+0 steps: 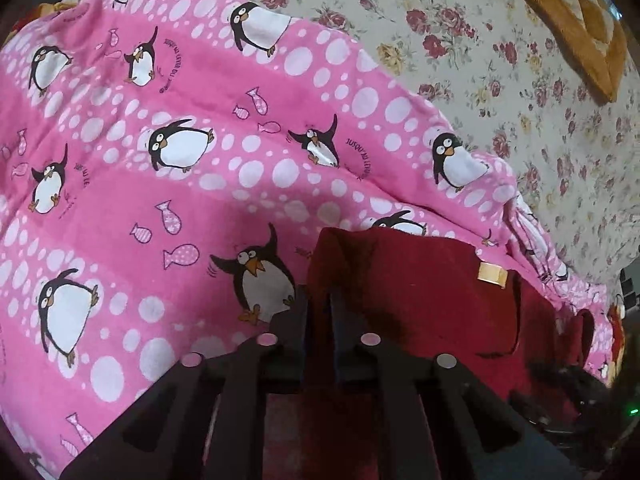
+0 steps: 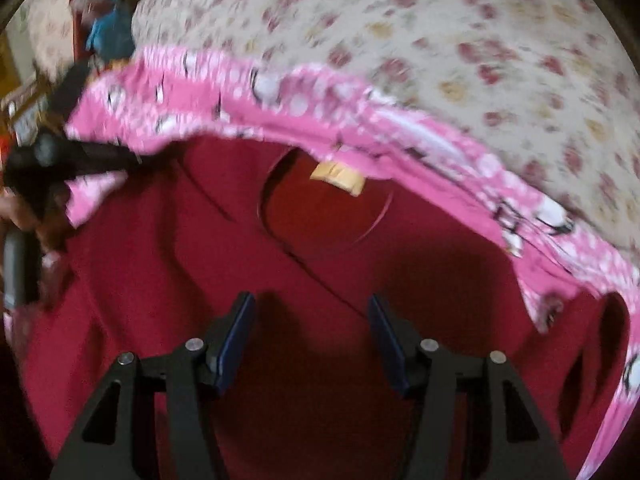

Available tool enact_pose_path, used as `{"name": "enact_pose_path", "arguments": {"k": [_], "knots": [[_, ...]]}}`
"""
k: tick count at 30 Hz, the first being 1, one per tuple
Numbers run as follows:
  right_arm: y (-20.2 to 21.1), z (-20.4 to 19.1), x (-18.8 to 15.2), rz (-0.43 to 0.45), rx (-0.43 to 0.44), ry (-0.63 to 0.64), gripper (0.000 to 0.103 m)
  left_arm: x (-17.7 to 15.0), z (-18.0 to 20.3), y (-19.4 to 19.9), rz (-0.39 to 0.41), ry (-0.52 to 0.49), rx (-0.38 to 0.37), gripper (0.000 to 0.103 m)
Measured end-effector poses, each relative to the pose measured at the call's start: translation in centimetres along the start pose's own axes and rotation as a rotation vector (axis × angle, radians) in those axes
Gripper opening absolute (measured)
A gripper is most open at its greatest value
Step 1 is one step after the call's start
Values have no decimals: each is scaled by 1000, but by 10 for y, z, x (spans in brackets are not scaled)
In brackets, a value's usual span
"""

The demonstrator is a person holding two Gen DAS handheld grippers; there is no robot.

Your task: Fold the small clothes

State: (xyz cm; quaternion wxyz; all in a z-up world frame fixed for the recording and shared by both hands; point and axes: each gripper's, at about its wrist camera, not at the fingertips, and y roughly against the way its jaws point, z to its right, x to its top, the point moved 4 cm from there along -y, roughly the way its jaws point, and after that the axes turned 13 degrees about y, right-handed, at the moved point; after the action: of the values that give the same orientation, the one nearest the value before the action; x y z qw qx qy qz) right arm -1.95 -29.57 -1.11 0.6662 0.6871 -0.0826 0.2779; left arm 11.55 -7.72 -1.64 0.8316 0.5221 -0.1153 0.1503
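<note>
A small dark red garment (image 1: 424, 296) lies on a pink penguin-print blanket (image 1: 200, 160); a tan label (image 1: 492, 275) marks its neckline. My left gripper (image 1: 319, 304) is shut on the garment's left edge, with red cloth pinched between the fingers. In the right wrist view the same red garment (image 2: 200, 264) fills the lower frame, with its neck opening and tan label (image 2: 338, 178) ahead. My right gripper (image 2: 312, 320) is open and empty just above the garment's body. The left gripper (image 2: 60, 156) shows at the garment's left edge.
The pink blanket (image 2: 280, 120) lies on a cream floral bedsheet (image 1: 500, 60) that extends behind and to the right. An orange-brown cushion (image 1: 580, 20) sits at the far right corner. Clutter and furniture (image 2: 60, 40) stand beyond the bed at the left.
</note>
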Motion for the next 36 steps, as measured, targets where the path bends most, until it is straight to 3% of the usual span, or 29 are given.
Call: {"name": "enact_pose_path", "arguments": {"k": [2,3,4,10,11,13,15,17,19,22,26,30,34,36], "knots": [[0,-7,1,31,4,26,34,1,-4,11,0,8,-17,0],[1,-8,3,30,-5,42,11,1,-5,16,-1,11,-19,0],[3,-9,4,26,-24,59,6,3,-6,23,0,16,-14,0],[28,15,23,108,-174,4,4,-9,-4,66,67,-42,9,0],[25,24,25,99,-217,-29,4,-13,5,61,64,-45,7,1],[9,32,22,58,-218,-77,4,-30,1,69,35,-49,-4,3],[-1,32,16,33,-179,-110,5,-45,0,68,11,-65,8,4],[3,30,9,38,-150,-149,14,-61,-5,68,-10,-92,35,4],[18,26,2,76,-110,-194,41,-74,-9,69,-24,-124,50,4],[40,16,-2,134,-50,-218,54,-93,-13,76,-51,-160,33,4],[50,9,-11,135,-51,-219,56,-104,-2,73,-74,-177,8,4],[37,14,-24,72,-30,-268,56,-103,20,65,-77,-184,-8,4],[39,19,-41,47,-46,-283,56,-99,27,77,-66,-125,-97,5],[39,21,-45,49,-43,-287,57,-98,27,77,-51,-123,-87,9]]}}
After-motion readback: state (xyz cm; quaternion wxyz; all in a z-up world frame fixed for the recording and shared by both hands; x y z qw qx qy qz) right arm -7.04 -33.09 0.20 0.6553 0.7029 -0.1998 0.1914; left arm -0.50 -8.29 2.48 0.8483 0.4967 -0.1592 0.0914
